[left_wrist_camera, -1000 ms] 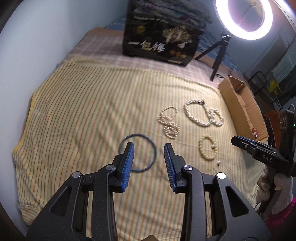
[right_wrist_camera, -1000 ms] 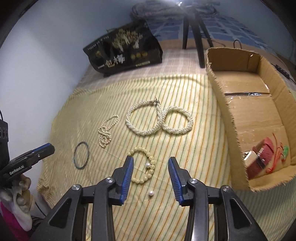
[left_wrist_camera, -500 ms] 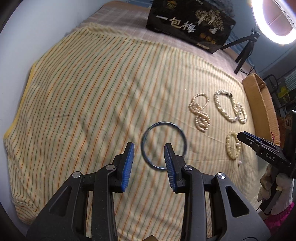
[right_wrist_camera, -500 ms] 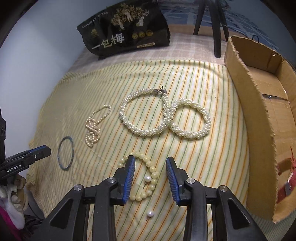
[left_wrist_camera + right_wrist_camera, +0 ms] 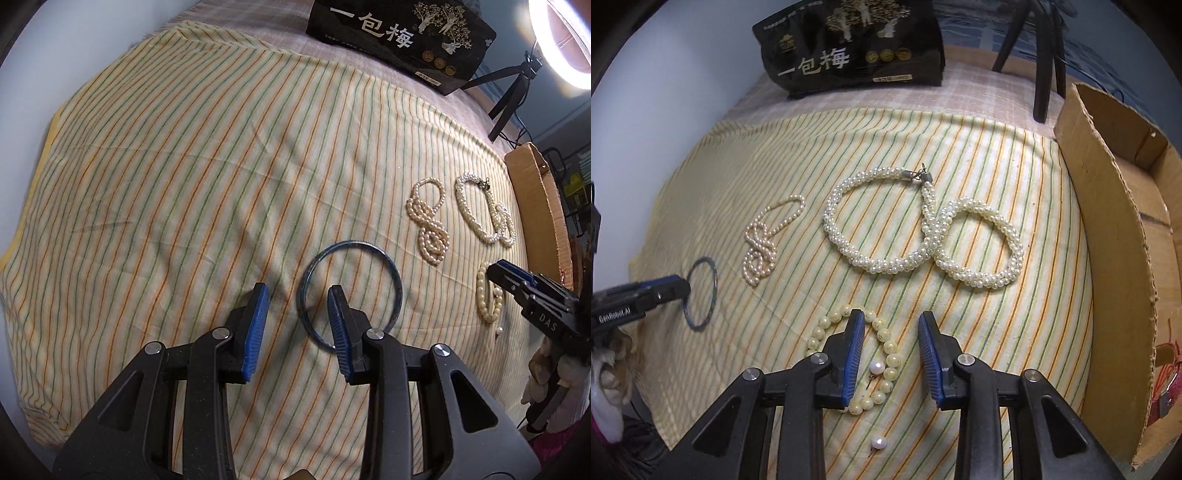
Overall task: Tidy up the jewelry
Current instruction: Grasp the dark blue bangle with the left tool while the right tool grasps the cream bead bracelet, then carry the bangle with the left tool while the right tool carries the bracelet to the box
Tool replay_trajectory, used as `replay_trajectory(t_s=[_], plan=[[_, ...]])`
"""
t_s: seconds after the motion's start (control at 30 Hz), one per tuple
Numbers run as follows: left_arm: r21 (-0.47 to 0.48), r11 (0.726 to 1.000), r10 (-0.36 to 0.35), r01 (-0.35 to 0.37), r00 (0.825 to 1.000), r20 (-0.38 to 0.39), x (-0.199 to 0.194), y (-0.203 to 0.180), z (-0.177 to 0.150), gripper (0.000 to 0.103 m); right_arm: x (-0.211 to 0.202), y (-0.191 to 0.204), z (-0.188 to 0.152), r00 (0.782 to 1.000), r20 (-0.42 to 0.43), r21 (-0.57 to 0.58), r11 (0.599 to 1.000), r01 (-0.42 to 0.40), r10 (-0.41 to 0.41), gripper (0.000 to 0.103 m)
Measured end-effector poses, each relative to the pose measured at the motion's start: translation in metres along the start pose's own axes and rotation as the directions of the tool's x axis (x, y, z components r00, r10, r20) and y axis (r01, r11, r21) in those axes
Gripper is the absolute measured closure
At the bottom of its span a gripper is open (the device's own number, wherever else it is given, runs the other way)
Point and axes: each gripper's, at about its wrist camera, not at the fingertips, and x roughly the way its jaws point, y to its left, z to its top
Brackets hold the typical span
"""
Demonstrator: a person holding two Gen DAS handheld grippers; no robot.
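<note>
Left gripper (image 5: 297, 317), black frame with blue ribbed pads: jaws wide apart, nothing held; right pad over the near left arc of the thin dark-blue round bangle (image 5: 391, 267), left pad outside the ring; contact with the bangle not discernible. Bangle flat on the yellow cloth with green and orange stripes (image 5: 184, 166).

Right of the bangle: thin pinkish pearl strand, looped and twisted (image 5: 428, 225), flat on the cloth, apart from the bangle. Further right of the bangle: thick white woven-bead necklace in a figure-eight with metal clasp (image 5: 923, 225), flat, just short of the brown cardboard box (image 5: 1115, 229).

Nearer than the necklace, right of the bangle: cream round-bead bracelet (image 5: 890, 347), one white loose pearl (image 5: 876, 367) inside its ring, a second white loose pearl (image 5: 879, 441) just outside, nearer the camera.

Right gripper (image 5: 892, 350), same build: jaws wide apart, nothing held; left pad across the bracelet's ring, right pad beyond its right side over bare cloth; touching or hovering not discernible.

Far beyond the bangle, at the cloth's far edge: black bag with white Chinese lettering (image 5: 849, 48).
</note>
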Motion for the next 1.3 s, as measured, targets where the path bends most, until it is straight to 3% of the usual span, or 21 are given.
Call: replay_trajectory(t_s=[0.27,0.43,0.53,0.8,1.3], plan=[[0.015,1.000,0.025,-0.025,1.000,0.011,0.007,-0.007,0.000,0.071,0.000,0.007,0.000,1.000,0.006,-0.041,0.999,0.008,-0.008,0.091],[0.019,0.998,0.052,-0.053,0.998,0.038,0.010,-0.009,0.001,0.094,0.000,0.007,0.000,1.000,0.010,-0.033,0.999,-0.001,0.001,0.096],[0.007,0.999,0.033,-0.033,0.999,0.043,0.009,-0.003,0.001,0.100,-0.001,0.003,0.001,1.000,0.016,-0.008,1.000,-0.021,0.021,0.098],[-0.012,1.000,-0.009,0.010,0.998,0.064,-0.007,0.000,-0.001,0.102,-0.011,-0.003,0.004,0.995,0.046,0.049,0.995,-0.092,0.089,0.098],[0.040,0.993,-0.117,0.113,0.986,0.118,-0.049,-0.037,-0.010,0.102,-0.046,0.027,-0.003,0.982,0.108,-0.010,0.988,-0.156,0.156,0.098]])
